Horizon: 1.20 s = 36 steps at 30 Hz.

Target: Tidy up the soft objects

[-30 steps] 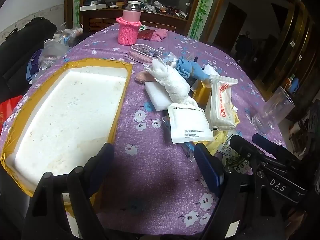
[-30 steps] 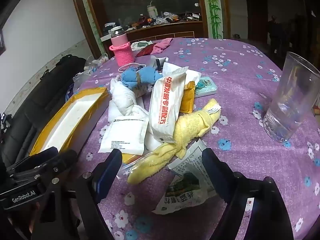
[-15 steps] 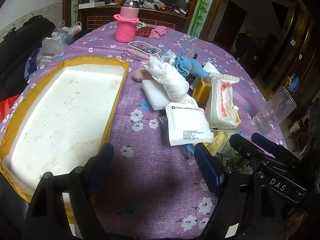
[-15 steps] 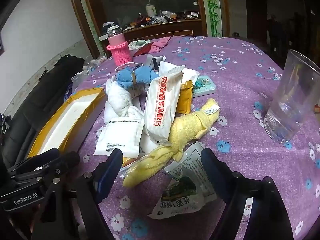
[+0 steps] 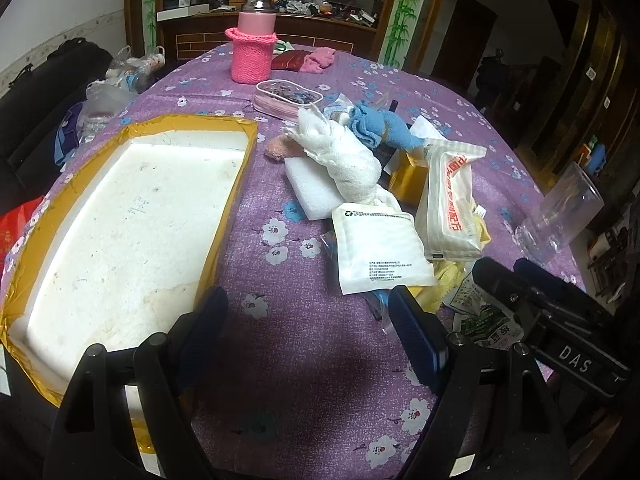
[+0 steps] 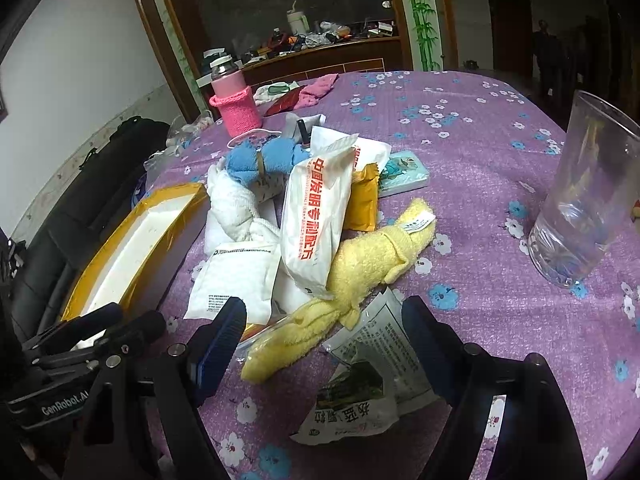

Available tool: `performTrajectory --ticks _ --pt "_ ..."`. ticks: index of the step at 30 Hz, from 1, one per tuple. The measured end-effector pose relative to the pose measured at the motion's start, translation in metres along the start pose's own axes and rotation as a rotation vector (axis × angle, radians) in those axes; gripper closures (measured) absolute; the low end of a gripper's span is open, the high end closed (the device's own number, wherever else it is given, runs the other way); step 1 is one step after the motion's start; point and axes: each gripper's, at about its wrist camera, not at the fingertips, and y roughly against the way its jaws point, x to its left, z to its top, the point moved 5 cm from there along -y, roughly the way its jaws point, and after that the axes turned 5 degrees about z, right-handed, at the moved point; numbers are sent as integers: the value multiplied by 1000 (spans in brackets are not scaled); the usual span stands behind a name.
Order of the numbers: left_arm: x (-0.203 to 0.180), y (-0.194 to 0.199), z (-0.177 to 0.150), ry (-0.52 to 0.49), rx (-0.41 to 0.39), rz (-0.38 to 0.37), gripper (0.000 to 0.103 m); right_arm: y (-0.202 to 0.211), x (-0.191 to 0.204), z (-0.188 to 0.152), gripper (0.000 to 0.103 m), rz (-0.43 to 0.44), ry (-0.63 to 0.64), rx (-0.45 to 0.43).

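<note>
While both grippers (image 5: 308,328) (image 6: 324,340) gape empty, only right wrist view shows whole yellow towel (image 6: 352,276).

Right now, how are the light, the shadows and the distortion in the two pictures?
Left wrist view: strong fisheye bending, the foam box glares white, a dark shadow on the tablecloth between the tool fingers. Right wrist view: dim corners, sharp yellow towel.

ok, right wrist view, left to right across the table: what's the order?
Foam box → white cloth roll → white packet with red lettering → yellow towel → clear glass.
</note>
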Motion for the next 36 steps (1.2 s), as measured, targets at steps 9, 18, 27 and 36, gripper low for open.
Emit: performTrajectory --ticks 9,18,27,36 --pt "-1 -1 0 -28 -5 31 20 3 1 2 22 15 -14 -8" --pt "0 -6 2 -48 -4 58 20 6 0 8 22 27 -21 -19" --pt "2 -13 13 -15 14 -28 20 -9 -1 28 22 51 -38 -12" --pt "-27 -54 28 -29 107 -108 21 -59 -16 63 28 56 -87 36"
